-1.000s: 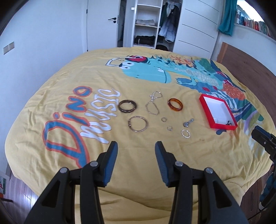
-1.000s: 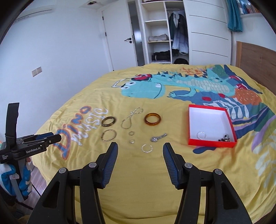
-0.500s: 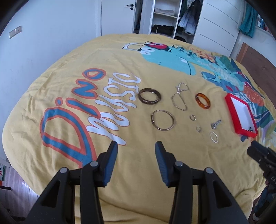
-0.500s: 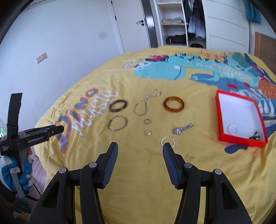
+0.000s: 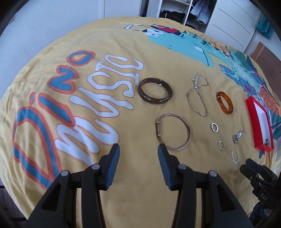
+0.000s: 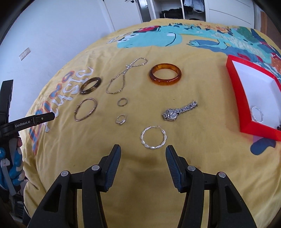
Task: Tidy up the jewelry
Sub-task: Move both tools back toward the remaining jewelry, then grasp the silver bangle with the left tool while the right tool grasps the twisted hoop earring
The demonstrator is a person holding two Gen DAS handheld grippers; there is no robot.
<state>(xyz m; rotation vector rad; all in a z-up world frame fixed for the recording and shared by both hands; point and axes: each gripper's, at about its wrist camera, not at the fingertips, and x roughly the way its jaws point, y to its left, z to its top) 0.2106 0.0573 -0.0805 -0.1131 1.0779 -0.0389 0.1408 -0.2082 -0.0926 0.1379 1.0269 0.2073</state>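
Observation:
Jewelry lies on a yellow bedspread. My left gripper [image 5: 138, 150] is open and empty, just short of a thin metal bangle [image 5: 173, 134]. Beyond it lie a dark brown bangle [image 5: 154, 90], a chain necklace [image 5: 197, 95] and an amber bangle [image 5: 224, 103]. My right gripper [image 6: 143, 152] is open and empty, just short of a twisted silver hoop [image 6: 153, 137]. A silver watch [image 6: 179, 110], two small rings [image 6: 122, 101] [image 6: 120, 119] and the amber bangle [image 6: 165, 74] lie beyond. A red box [image 6: 235, 77] at the right holds a silver hoop [image 6: 257, 114].
The bed's near edge drops off just below both grippers. A white wall, a door and an open wardrobe [image 5: 175, 10] stand beyond the bed. The left gripper's side shows at the left edge of the right wrist view [image 6: 33, 121].
Both grippers have moved forward and down toward the bedspread; the jewelry looks larger and closer. The left gripper has shifted left toward the thin bangle. Both stay open.

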